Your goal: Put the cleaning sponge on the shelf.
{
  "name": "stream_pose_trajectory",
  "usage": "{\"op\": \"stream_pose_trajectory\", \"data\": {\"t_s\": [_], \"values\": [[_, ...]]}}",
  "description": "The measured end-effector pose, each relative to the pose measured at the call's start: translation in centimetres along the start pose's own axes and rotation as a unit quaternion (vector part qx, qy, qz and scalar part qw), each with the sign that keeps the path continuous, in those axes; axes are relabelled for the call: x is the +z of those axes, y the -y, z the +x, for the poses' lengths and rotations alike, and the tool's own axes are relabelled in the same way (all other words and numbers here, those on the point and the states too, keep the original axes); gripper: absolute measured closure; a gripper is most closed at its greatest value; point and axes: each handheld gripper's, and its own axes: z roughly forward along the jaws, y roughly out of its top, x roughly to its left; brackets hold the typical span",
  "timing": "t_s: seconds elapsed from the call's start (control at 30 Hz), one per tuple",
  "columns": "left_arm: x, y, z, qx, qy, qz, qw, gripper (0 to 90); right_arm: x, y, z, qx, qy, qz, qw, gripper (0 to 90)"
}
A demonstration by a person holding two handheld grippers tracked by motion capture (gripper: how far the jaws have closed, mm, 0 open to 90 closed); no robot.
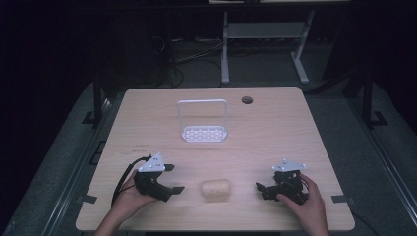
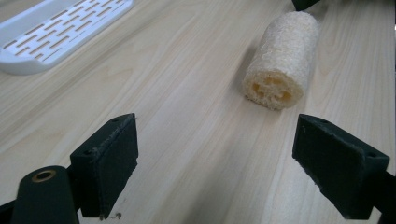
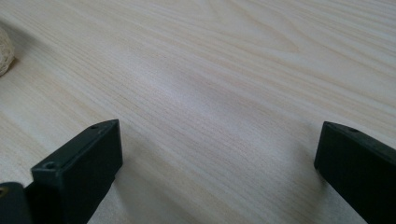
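At the left of the high view, the left gripper (image 1: 173, 178) rests low over the table (image 1: 275, 137) in the person's left hand (image 1: 129, 196), its jaws standing wide apart with nothing between them. Just to its right, near the front edge and between the two tools, lies the loofah (image 1: 216, 190), a pale, fibrous cylinder on its side; its long axis runs across the table, left to right, so one cut end faces each gripper. In the left gripper view the loofah (image 2: 281, 60) sits ahead of the jaws and off toward the right-hand pad, its holed end face turned toward the camera, clear of both pads. Behind it, toward the middle of the table, stands a white rack (image 1: 203, 120) with a slotted base and an upright wire frame, well apart from the loofah. Farther right, the right gripper (image 1: 262, 191) sits in the person's right hand (image 1: 307, 206), its jaws also spread and empty; in the right gripper view a sliver of the loofah (image 3: 4, 51) shows at the left edge, off the line of the jaws. The left gripper looks slightly nearer and better lined up, so it seems the likelier one to reach. Counted: one loofah, one rack, two grippers.
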Motion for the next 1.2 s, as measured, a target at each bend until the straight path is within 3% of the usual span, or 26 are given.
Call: {"op": "stream_pose_trajectory", "data": {"t_s": [0.67, 1.2], "values": [[1.8, -2.2, -0.9, 0.033, 0.033, 0.01, 0.9988, 14.0, 0.0, 0.0, 0.0, -0.001, 0.0, 0.0, 1.0, 0.5], [3.2, -3.8, -1.5, 0.061, 0.052, 0.022, 0.9966, 13.9, 0.0, 0.0, 0.0, -0.002, 0.0, 0.0, 1.0, 0.6]]}}
